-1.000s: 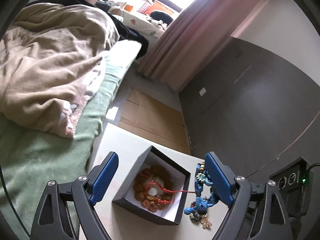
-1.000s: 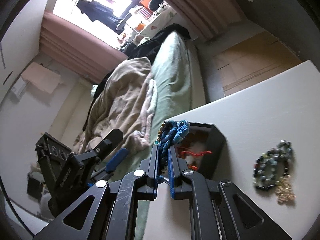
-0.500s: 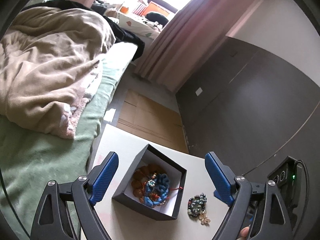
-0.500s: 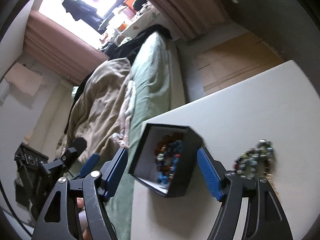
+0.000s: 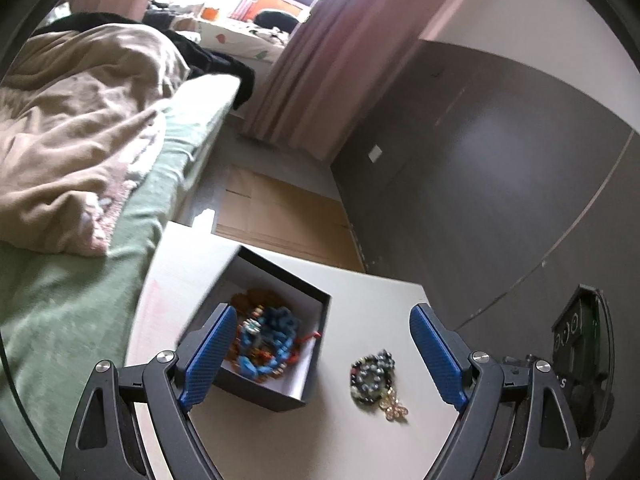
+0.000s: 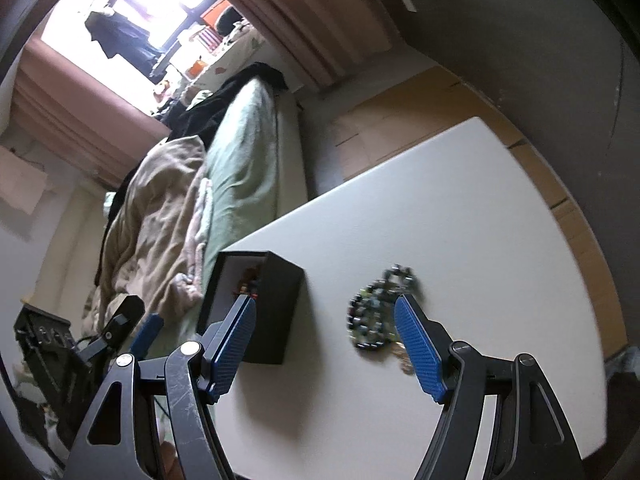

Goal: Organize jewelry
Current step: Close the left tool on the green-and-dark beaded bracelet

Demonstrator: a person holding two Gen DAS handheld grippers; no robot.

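Note:
A black jewelry box (image 5: 276, 394) with a white lining stands open on the white table (image 5: 360, 296). A blue bracelet (image 5: 268, 338) lies in it on top of brown beads and a red cord. A dark beaded bracelet (image 5: 372, 376) with a gold charm lies on the table right of the box. My left gripper (image 5: 320, 354) is open and empty above the box and the bracelet. My right gripper (image 6: 326, 346) is open and empty; its right finger is just in front of the dark beaded bracelet (image 6: 378, 308), the box (image 6: 272, 304) is at its left.
A bed with a green sheet (image 5: 80, 292) and a beige blanket (image 5: 76, 136) runs along the table's left side. Flattened cardboard (image 5: 280, 216) lies on the floor beyond the table. A dark wall (image 5: 500, 184) stands to the right.
My right gripper opened and let the blue bracelet drop into the box, then moved right toward the dark beaded bracelet. My left gripper stayed open and shifted slightly right.

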